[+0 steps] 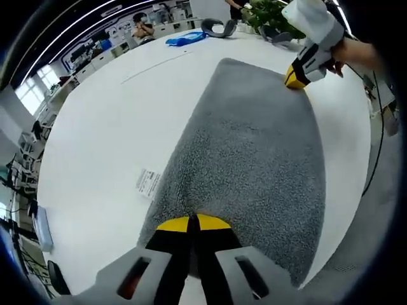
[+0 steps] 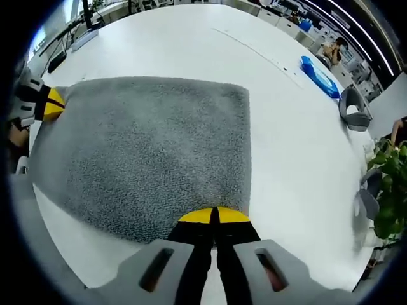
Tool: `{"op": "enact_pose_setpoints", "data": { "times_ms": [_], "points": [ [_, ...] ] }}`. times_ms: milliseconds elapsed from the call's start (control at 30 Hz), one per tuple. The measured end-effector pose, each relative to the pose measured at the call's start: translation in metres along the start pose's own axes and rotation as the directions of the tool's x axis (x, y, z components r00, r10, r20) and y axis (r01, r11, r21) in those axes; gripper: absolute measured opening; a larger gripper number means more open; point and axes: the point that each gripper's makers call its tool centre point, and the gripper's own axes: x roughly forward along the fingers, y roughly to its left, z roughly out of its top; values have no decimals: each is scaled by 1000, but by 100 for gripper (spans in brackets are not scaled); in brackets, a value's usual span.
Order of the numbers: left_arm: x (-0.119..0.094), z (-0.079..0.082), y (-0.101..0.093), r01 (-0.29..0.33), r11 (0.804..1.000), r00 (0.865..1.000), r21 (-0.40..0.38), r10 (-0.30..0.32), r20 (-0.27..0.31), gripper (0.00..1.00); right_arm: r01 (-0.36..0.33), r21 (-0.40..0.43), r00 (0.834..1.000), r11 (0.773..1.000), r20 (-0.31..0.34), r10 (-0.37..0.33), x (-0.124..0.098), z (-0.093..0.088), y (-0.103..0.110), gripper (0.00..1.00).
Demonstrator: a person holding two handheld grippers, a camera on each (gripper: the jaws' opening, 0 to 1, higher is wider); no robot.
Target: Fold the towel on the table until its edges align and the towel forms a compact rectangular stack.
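Note:
A grey towel (image 1: 254, 152) lies flat on the white table (image 1: 108, 140), with a white label (image 1: 148, 182) sticking out at its left edge. My left gripper (image 1: 193, 223) is shut on the towel's near edge, yellow tips pressed together. At the towel's far corner sits my right gripper (image 1: 296, 76), held by a hand. In the right gripper view the towel (image 2: 159, 152) spreads out ahead, and my right gripper (image 2: 213, 216) is shut on its near edge. My left gripper (image 2: 46, 103) shows at the towel's far left corner.
A blue object (image 1: 186, 39) (image 2: 320, 76) and a grey curved object (image 1: 219, 27) (image 2: 353, 108) lie at the far side of the table. A green plant (image 1: 273, 16) (image 2: 388, 190) stands by the table's edge. People sit at desks in the background.

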Motion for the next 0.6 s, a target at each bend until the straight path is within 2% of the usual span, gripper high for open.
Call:
{"op": "enact_pose_setpoints", "data": {
  "times_ms": [100, 433, 600],
  "points": [
    [-2, -1, -5, -20, 1000, 1000, 23, 20, 0, 2, -14, 7, 1000, 1000, 5, 14, 1, 0, -4, 0],
    [-8, -5, -21, -14, 1000, 1000, -2, 14, 5, 2, -44, 31, 999, 999, 3, 44, 3, 0, -10, 0],
    [-8, -5, -27, -25, 1000, 1000, 13, 24, 2, 2, -71, 82, 997, 994, 16, 70, 3, 0, -14, 0]
  ]
}}
